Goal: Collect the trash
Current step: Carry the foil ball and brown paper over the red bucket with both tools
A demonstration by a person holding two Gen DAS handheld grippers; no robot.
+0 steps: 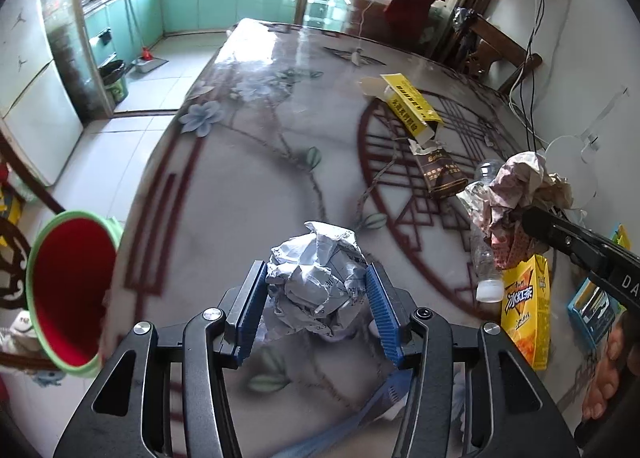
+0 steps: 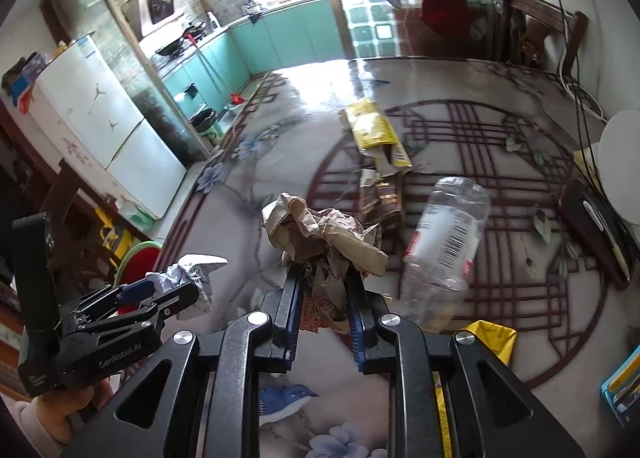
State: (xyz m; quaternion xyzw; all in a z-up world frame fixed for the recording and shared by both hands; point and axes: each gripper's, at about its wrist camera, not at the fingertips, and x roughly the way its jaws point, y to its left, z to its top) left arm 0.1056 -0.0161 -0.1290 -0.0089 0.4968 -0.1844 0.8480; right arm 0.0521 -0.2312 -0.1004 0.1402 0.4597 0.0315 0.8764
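Observation:
My left gripper (image 1: pixel 316 278) is shut on a crumpled white printed paper ball (image 1: pixel 316 278), held above the patterned table (image 1: pixel 248 178); the ball also shows in the right wrist view (image 2: pixel 188 274). My right gripper (image 2: pixel 324 278) is shut on a crumpled brown paper wad (image 2: pixel 320 234), also seen in the left wrist view (image 1: pixel 520 186). A red bin with a green rim (image 1: pixel 68 294) stands off the table's left edge, to the left of the left gripper. A clear plastic bottle (image 2: pixel 444 242), a yellow carton (image 2: pixel 372 126) and a brown pack (image 2: pixel 380 194) lie on the table.
A yellow ice-tea carton (image 1: pixel 526 306) stands near the table's right edge. A dark phone (image 2: pixel 596 230) and a white round object (image 2: pixel 620 162) lie at the right with cables. A blue box (image 2: pixel 624 390) sits at the right. A fridge (image 2: pixel 100 118) and kitchen lie beyond.

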